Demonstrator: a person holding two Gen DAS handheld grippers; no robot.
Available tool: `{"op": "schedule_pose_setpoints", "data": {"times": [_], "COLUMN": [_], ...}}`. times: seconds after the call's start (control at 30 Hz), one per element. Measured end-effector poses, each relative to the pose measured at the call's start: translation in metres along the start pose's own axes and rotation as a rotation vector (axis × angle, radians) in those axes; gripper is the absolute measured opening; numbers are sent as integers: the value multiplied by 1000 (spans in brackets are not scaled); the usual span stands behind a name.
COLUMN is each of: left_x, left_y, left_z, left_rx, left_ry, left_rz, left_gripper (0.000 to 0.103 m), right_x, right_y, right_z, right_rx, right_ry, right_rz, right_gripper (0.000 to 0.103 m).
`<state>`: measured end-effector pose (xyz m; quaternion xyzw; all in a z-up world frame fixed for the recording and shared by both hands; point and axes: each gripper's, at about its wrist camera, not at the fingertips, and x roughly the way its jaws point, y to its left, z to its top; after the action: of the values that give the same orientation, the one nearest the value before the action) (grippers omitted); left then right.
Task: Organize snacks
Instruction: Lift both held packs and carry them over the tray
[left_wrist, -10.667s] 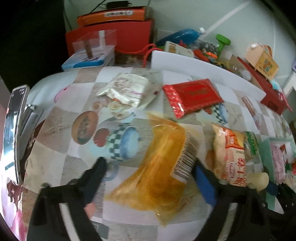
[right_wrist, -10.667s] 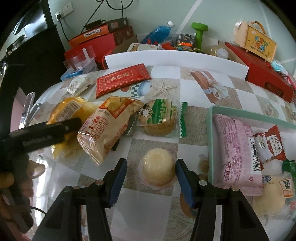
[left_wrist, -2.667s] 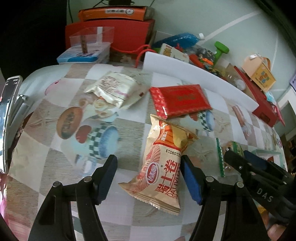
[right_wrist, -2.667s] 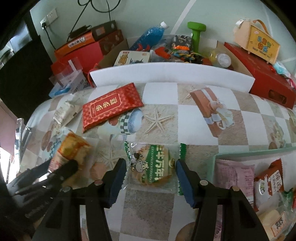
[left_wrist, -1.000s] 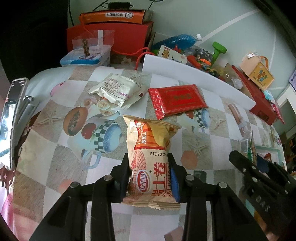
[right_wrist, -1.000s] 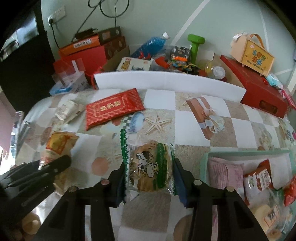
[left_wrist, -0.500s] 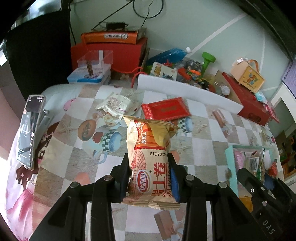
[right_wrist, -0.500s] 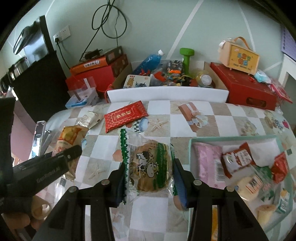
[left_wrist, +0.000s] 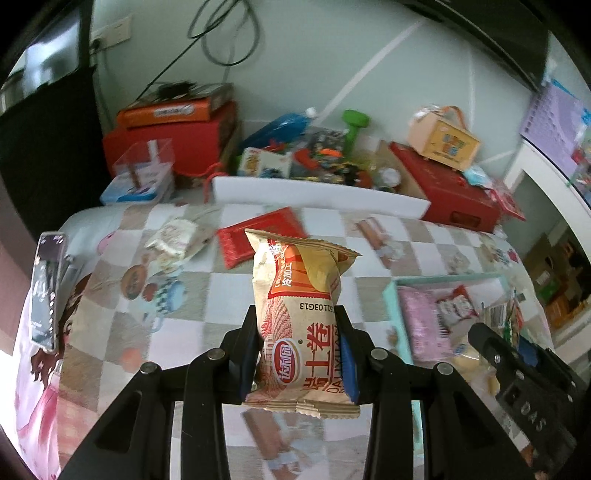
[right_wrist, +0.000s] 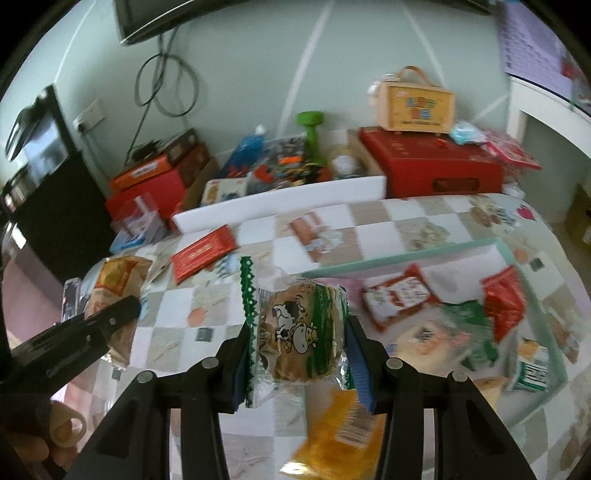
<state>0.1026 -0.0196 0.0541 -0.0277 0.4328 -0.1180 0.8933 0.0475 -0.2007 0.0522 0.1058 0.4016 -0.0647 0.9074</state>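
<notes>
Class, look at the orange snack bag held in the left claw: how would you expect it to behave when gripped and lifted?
The snack bag probably weighs little: it stands upright above the left claw without sagging. Its puffed, crinkled wrapper suggests it gives under pressure, so the contents may crush. The glossy film could slip.

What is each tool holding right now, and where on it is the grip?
The left tool clamps the orange egg-roll packet by its lower sides. The right tool clamps the cow-print biscuit packet across its middle.

Left hand-held gripper (left_wrist: 299, 363), black angular frame, blue finger pads, round silver screws; right hand-held gripper (right_wrist: 299, 360) alike, white lettering
</notes>
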Motion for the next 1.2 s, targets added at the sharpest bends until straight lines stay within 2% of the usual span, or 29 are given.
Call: {"op": "schedule_pose_setpoints", "data": {"times": [0.43,0.83,1.2], "left_x": [-5,8,27], "left_y": [-66,-126,-173], "left_z": [-7,-23,-38], "left_rx": [136,250,333], "left_ry": [-5,34,74], "left_rz": [-68,-118,-159], "left_gripper": [39,39,39], "right_x": [-23,-49,-46], "right_y": [-80,-160,-180], "right_z": [6,-2,-9], "right_rx": [179,362,404], "right_ry": [-61,-94,-67], "right_rz": [-86,-197,-210], "right_gripper": [49,49,49]}}
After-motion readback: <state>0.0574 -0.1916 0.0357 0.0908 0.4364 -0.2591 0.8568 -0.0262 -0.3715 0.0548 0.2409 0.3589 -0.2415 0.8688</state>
